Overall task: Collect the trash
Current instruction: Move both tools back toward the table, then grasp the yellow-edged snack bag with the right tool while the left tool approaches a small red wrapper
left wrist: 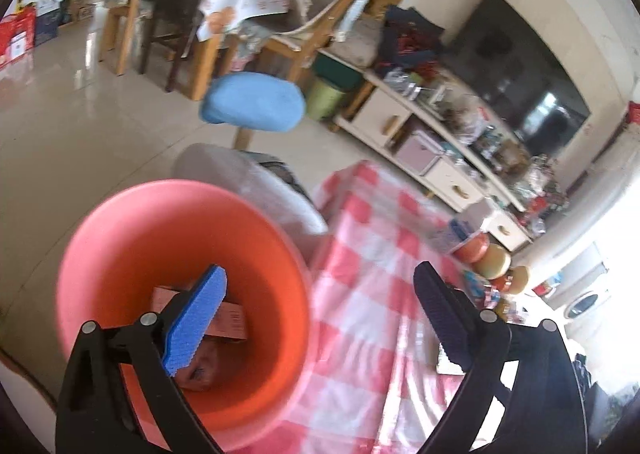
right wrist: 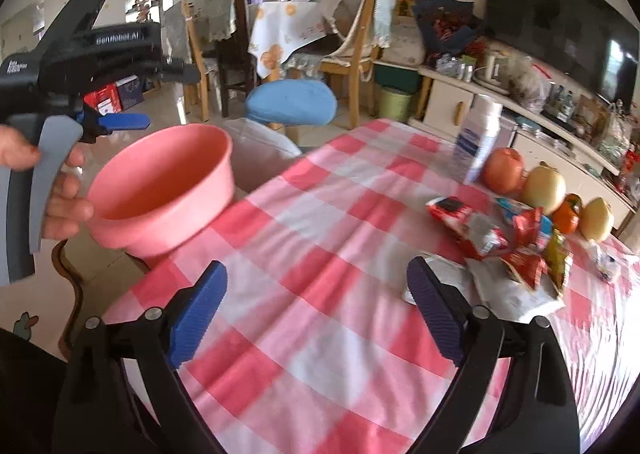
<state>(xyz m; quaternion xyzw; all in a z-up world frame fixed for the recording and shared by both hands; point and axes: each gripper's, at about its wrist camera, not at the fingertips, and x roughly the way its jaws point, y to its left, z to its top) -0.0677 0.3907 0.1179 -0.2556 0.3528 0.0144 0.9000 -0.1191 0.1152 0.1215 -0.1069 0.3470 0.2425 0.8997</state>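
The pink plastic basin sits at the near-left corner of the pink-and-white checked tablecloth, part of its base overhanging the table edge, at about ten o'clock in the right wrist view; that is the likeliest trouble, since a knock from either tool could tip it to the floor. The left gripper hangs over it with jaws spread wide and nothing between them, and pink card packets already lie in the basin's bottom. The right gripper is likewise released and empty, aimed across the cloth toward the remaining litter at about two to three o'clock: a red snack wrapper, crumpled red and green wrappers and a flat white packet. These overlap loosely, so a pinch may catch only a corner, drag neighbours along, or let a slick foil piece slip out on the way over. Just behind them stand an apple, an onion-like bulb and a white bottle; a reach that runs long could roll the fruit or topple the bottle. Pressing down hard could also bunch the cloth.
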